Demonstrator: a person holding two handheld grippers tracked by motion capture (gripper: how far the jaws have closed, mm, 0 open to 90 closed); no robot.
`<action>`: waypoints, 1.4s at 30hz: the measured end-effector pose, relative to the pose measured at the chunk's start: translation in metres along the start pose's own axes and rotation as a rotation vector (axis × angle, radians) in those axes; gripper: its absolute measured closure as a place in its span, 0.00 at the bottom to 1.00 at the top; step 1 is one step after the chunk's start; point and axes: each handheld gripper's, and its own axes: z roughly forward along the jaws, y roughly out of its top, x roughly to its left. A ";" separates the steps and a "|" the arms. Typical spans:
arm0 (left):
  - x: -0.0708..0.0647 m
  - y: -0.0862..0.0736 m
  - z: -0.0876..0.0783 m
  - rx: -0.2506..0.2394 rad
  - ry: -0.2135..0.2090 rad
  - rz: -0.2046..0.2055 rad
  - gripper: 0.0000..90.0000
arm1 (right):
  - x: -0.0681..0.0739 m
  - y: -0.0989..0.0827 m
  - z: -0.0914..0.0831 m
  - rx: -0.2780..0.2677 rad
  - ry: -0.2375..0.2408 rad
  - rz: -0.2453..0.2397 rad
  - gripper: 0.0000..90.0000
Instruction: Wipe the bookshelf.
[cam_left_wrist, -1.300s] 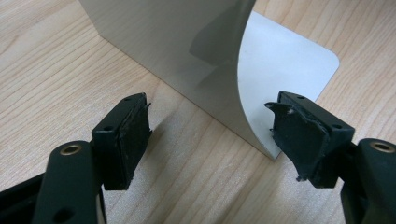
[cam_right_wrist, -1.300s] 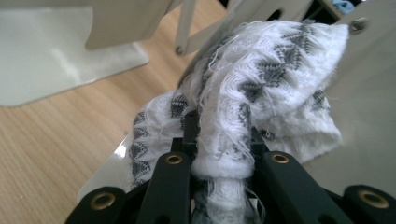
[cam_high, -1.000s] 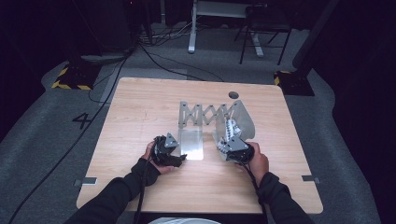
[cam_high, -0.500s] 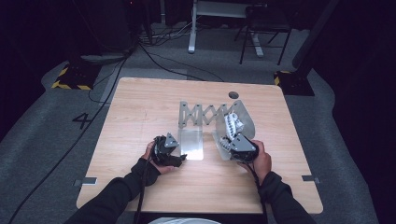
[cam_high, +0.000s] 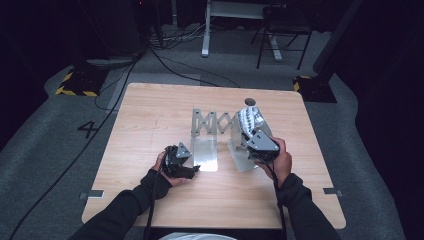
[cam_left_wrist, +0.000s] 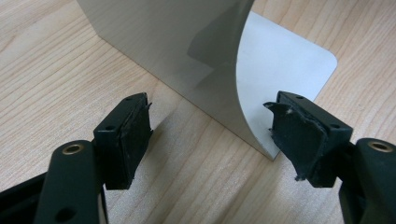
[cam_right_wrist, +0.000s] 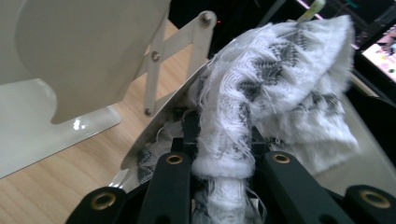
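A metal rack stands mid-table: two bent steel plates joined by a scissor linkage (cam_high: 216, 122). My right gripper (cam_high: 248, 131) is shut on a white and grey knitted cloth (cam_high: 251, 116), held up above the right plate (cam_high: 240, 156). In the right gripper view the cloth (cam_right_wrist: 280, 79) bunches between the jaws of that gripper (cam_right_wrist: 223, 140), with the linkage (cam_right_wrist: 156, 70) behind. My left gripper (cam_high: 194, 170) rests low at the near edge of the left plate (cam_high: 205, 155). It (cam_left_wrist: 210, 126) stands open, the plate's corner (cam_left_wrist: 280, 70) lying between the jaws without being pressed.
The wooden table (cam_high: 150, 115) has bare room to the left and back. A small dark round spot (cam_high: 250, 101) sits near the far edge. Cables, a chair and a desk frame stand on the floor beyond.
My right gripper has risen with the cloth, lifting it higher over the right plate. The left gripper has stayed put.
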 end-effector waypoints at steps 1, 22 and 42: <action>0.000 0.000 0.000 0.001 0.001 0.000 0.32 | 0.001 -0.001 0.003 0.005 0.016 -0.001 0.87; 0.000 0.000 0.000 0.001 -0.003 -0.001 0.32 | 0.048 -0.047 0.017 0.241 0.097 -0.127 0.88; 0.000 0.000 0.000 0.001 -0.005 -0.001 0.32 | -0.012 0.000 -0.081 -0.045 -0.168 0.058 0.88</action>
